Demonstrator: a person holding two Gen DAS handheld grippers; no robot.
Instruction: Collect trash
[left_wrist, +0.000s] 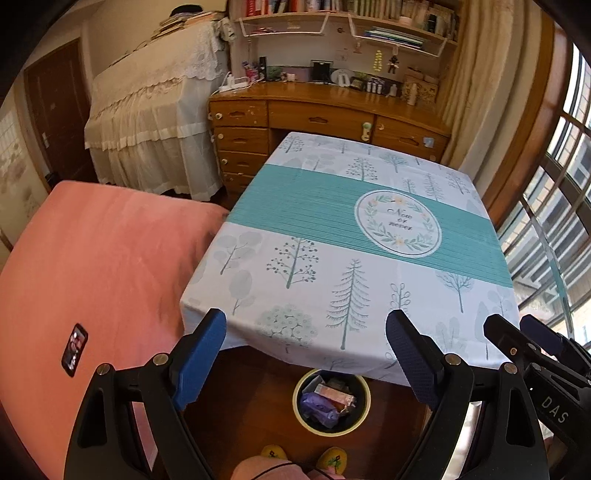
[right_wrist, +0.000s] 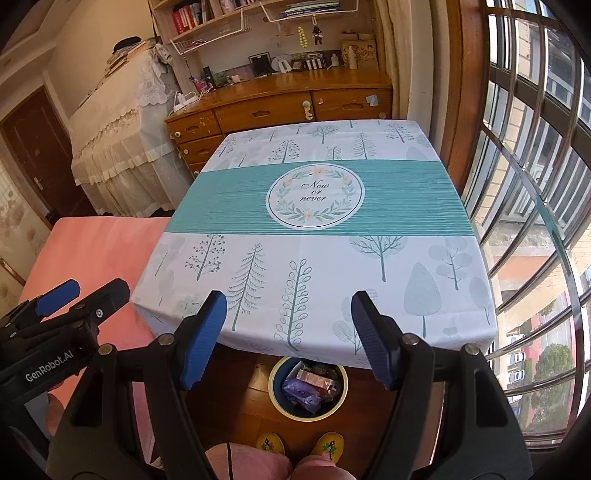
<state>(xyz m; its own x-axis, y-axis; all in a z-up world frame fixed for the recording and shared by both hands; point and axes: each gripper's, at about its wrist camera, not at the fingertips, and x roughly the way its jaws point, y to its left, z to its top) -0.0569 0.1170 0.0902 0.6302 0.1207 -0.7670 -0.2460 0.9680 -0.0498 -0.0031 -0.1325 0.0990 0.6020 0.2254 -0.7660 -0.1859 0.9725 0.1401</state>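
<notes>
A small round bin stands on the wooden floor under the near edge of the table. It holds a purple bag, a pink packet and other wrappers. My left gripper hangs open above the table's near edge, with nothing between its blue pads. My right gripper is open too and holds nothing; it shows at the right edge of the left wrist view. The table wears a white and teal cloth printed with trees, and its top bears no loose items.
A pink bed with a small dark device lies to the left. A wooden desk stands behind the table. Windows run along the right. A person's yellow slippers and pink trousers show below.
</notes>
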